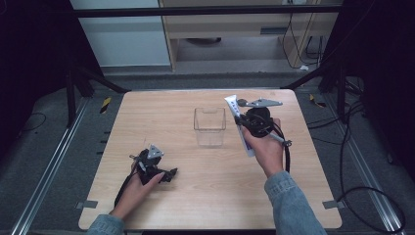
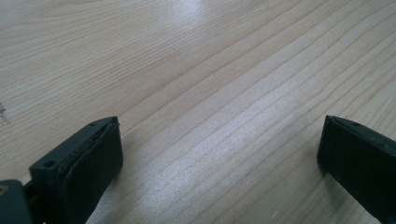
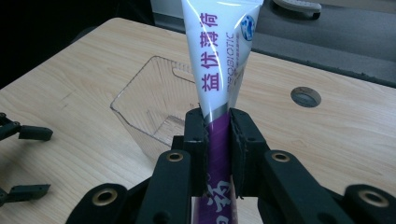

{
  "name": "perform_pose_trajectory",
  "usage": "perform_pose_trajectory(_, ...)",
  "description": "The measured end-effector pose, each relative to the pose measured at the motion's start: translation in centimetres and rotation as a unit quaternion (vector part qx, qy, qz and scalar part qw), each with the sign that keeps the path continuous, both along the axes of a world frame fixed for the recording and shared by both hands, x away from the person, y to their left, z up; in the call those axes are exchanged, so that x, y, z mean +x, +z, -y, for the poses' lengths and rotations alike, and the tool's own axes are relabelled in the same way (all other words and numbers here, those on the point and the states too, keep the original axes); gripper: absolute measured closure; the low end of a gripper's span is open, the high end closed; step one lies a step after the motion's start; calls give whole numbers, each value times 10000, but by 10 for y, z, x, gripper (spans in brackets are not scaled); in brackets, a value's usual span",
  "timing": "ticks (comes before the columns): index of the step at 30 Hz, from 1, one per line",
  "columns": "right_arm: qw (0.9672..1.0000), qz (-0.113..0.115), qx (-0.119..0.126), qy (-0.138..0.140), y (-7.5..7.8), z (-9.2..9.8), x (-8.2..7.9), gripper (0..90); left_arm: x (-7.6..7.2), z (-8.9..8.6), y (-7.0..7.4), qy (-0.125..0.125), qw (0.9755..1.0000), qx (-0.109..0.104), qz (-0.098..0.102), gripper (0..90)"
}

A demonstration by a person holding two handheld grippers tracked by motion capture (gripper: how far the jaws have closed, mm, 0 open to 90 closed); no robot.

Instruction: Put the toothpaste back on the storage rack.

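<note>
A white and purple toothpaste tube with purple lettering is clamped between the jaws of my right gripper, its flat crimped end pointing up and away. In the high view the right gripper holds the tube above the table, just right of a clear plastic box. The box stands open-topped just beyond the tube. My left gripper rests low at the front left of the table. Its jaws stand wide apart around my left gripper's midpoint, with bare wood between them.
The wooden table has a round hole near its far right edge. Dark floor, cables and black frame legs surround the table. The left gripper's open jaws show at the left edge of the right gripper view.
</note>
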State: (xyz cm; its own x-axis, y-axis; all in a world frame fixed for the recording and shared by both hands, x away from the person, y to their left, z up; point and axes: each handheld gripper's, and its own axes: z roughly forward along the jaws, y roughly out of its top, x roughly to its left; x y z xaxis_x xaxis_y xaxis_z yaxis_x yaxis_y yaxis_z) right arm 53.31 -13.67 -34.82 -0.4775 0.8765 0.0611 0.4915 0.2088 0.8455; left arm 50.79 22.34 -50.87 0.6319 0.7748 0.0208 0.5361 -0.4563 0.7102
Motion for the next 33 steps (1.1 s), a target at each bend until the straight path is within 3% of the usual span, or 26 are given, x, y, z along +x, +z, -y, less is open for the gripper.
perform_pose_trajectory(20,9995,286,-99,74,27,-24,17,783,0,0,0,12,10000,-18,4,0)
perform_pose_trajectory(33,9989,443,-147,101,41,-46,37,783,0,0,0,4,10000,-11,9,0)
